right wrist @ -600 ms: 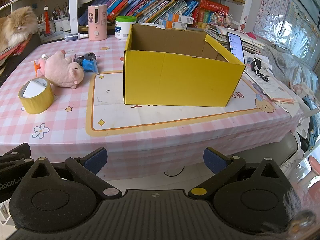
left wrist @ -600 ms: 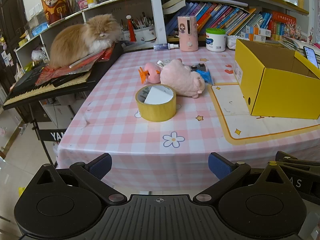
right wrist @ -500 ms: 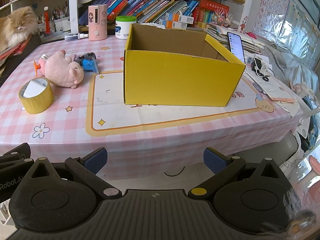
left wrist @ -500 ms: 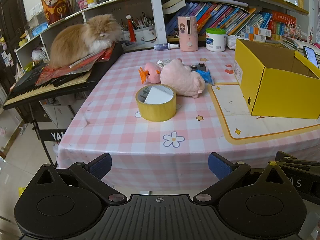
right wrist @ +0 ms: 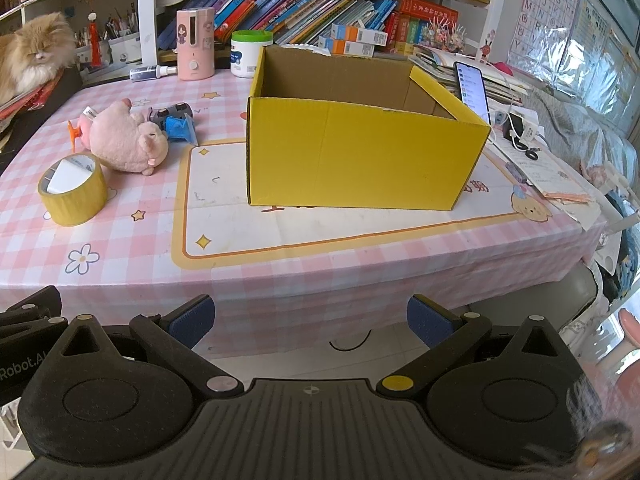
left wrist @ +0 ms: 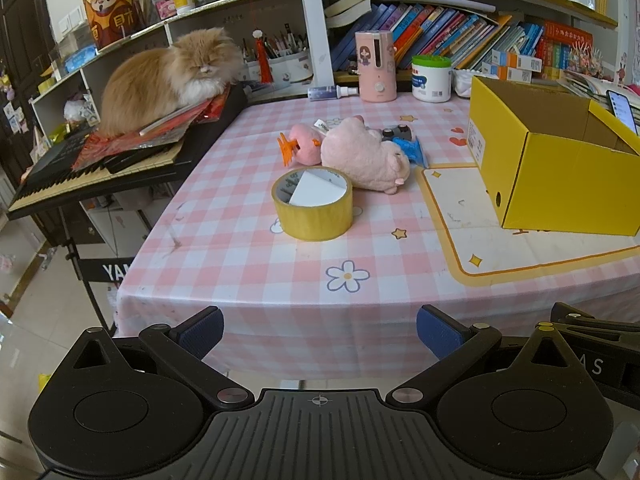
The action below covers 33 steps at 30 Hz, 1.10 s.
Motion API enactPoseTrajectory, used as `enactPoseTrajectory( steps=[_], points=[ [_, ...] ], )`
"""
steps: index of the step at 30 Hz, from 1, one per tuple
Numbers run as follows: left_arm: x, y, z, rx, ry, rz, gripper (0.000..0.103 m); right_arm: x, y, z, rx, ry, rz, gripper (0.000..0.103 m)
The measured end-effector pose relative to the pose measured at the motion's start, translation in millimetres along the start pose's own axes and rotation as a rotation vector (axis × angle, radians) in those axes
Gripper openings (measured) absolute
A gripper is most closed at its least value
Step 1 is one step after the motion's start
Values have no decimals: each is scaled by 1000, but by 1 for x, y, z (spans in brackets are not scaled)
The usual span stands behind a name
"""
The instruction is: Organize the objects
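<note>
A yellow tape roll (left wrist: pixel 312 203) stands on the pink checked table (left wrist: pixel 248 264), also in the right wrist view (right wrist: pixel 73 190). Behind it lie a pink plush pig (left wrist: pixel 364 156) (right wrist: pixel 122 142), a small pink toy with orange feet (left wrist: pixel 298 146) and a blue and grey toy (left wrist: pixel 404 142) (right wrist: pixel 176 120). An open, empty-looking yellow cardboard box (right wrist: pixel 360 140) (left wrist: pixel 552 160) stands to the right. My left gripper (left wrist: pixel 318 330) and right gripper (right wrist: pixel 310 316) are both open and empty, held off the table's front edge.
An orange cat (left wrist: pixel 168 76) lies on red papers on a keyboard (left wrist: pixel 100 160) at the table's left. A pink dispenser (left wrist: pixel 376 66), a white jar (left wrist: pixel 431 78) and a spray bottle (left wrist: pixel 332 91) stand at the back. A phone (right wrist: pixel 472 86) and cables lie right of the box.
</note>
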State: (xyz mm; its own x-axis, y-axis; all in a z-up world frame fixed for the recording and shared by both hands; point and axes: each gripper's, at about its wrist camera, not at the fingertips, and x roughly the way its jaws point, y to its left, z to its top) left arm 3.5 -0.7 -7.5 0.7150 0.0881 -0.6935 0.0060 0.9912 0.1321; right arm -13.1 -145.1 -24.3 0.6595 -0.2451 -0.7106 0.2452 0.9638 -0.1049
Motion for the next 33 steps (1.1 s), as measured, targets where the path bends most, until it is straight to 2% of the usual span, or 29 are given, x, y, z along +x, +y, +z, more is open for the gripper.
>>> enactPoseTrajectory(
  steps=[33],
  points=[
    [-3,5,-4,2,-5,-2,103,-3,0,-5,4,0,4,103]
  ],
)
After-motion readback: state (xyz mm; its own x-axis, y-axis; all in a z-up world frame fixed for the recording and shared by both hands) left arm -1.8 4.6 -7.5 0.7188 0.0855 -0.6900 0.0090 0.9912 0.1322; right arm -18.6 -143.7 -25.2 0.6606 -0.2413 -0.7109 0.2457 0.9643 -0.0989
